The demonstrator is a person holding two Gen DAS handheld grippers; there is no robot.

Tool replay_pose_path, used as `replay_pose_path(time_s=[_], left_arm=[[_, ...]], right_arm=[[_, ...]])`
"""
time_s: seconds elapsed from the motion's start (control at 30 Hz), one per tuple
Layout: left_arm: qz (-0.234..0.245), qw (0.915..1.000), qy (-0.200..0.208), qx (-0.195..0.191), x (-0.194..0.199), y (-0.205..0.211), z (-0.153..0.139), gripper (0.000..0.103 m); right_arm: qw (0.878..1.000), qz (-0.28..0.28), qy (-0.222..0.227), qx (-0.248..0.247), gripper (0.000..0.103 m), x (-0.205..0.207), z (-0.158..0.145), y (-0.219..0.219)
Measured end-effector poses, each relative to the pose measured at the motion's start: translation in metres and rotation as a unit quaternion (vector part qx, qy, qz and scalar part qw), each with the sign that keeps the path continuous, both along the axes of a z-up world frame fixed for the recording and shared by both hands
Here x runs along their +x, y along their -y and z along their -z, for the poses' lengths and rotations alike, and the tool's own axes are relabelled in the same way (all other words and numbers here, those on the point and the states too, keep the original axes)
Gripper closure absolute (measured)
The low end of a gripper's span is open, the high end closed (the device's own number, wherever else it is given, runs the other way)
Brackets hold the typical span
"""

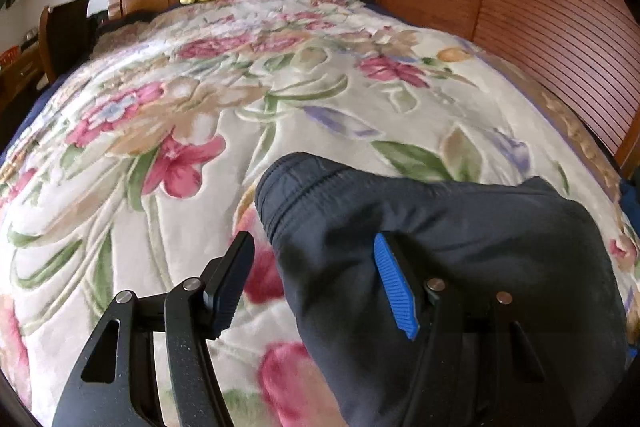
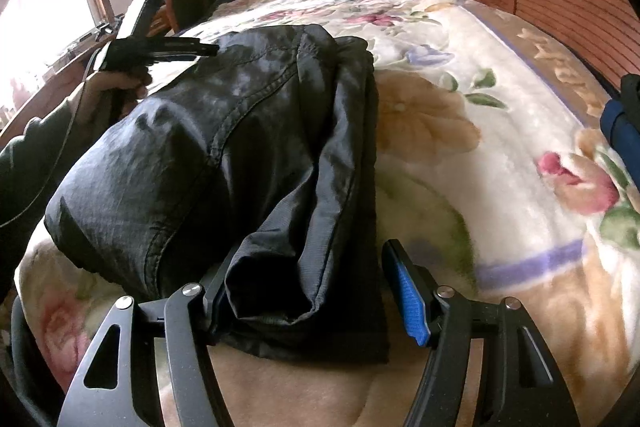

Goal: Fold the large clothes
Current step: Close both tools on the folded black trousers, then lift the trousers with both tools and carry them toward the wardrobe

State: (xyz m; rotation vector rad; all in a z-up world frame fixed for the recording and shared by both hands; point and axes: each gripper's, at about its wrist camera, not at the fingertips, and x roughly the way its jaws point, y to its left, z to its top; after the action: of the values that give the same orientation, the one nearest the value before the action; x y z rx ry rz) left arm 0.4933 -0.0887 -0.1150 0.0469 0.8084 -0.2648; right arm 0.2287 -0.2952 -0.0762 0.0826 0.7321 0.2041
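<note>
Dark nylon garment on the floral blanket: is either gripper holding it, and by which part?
Nothing held. The right gripper straddles the dark nylon garment at its near end, blue pad clear; the left gripper is open over its edge.

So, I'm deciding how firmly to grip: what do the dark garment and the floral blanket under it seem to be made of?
Dark garment: probably a thin woven synthetic such as nylon, navy to black, with a faint sheen, crisp creases and stitched seams.
Floral blanket: looks like thick plush fleece, matt and fuzzy, the flower outlines pressed into the pile.
</note>
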Motion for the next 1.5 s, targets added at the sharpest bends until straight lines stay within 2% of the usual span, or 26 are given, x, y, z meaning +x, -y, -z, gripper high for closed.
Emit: replay_pose_path(time_s=[0.07,0.37,0.4,0.5,0.57,0.6,0.67,0.8,0.87,1.03,1.23,1.5], left_arm=[[-0.002,0.9999,-0.011,0.005,0.007,0.002,0.007,0.030],[0.003,0.9992,-0.036,-0.020,0.015,0.000,0.018,0.030],[0.004,0.9991,-0.037,-0.022,0.017,0.001,0.018,0.036],[0.009,0.9960,-0.063,-0.062,0.021,-0.005,0.019,0.048],[0.013,0.9957,-0.067,-0.063,0.020,-0.003,0.018,0.056],[0.016,0.9963,-0.064,-0.054,0.019,-0.001,0.017,0.060],[0.014,0.9975,-0.059,-0.038,0.016,0.004,0.013,0.067],[0.003,0.9990,-0.041,-0.014,0.007,0.005,-0.001,0.080],[-0.003,0.9996,-0.027,-0.002,0.001,0.006,-0.013,0.082],[0.000,0.9996,0.011,0.027,-0.023,0.013,-0.051,0.085],[0.009,0.9970,0.062,0.046,-0.057,0.027,-0.092,0.088],[0.010,0.9932,0.106,0.046,-0.100,0.034,-0.129,0.089]], right_arm=[[1.000,-0.002,-0.002,0.004,0.035,0.001,0.000,0.001],[1.000,-0.011,-0.007,0.024,0.038,0.003,0.003,0.001],[0.999,-0.013,-0.009,0.028,0.038,0.003,0.004,0.001],[0.999,-0.023,-0.013,0.042,0.045,0.002,0.004,0.002],[0.998,-0.030,-0.016,0.050,0.052,0.003,0.005,0.002],[0.998,-0.036,-0.015,0.053,0.055,0.003,0.006,0.002],[0.997,-0.044,-0.010,0.056,0.067,0.003,0.005,0.002],[0.997,-0.042,0.012,0.059,0.079,-0.001,0.002,0.002],[0.996,-0.037,0.025,0.076,0.084,-0.003,0.001,0.008],[0.991,-0.023,0.060,0.120,0.088,-0.011,-0.003,0.025],[0.984,-0.008,0.109,0.142,0.090,-0.023,-0.011,0.032],[0.975,0.012,0.180,0.127,0.091,-0.047,-0.021,0.027]])
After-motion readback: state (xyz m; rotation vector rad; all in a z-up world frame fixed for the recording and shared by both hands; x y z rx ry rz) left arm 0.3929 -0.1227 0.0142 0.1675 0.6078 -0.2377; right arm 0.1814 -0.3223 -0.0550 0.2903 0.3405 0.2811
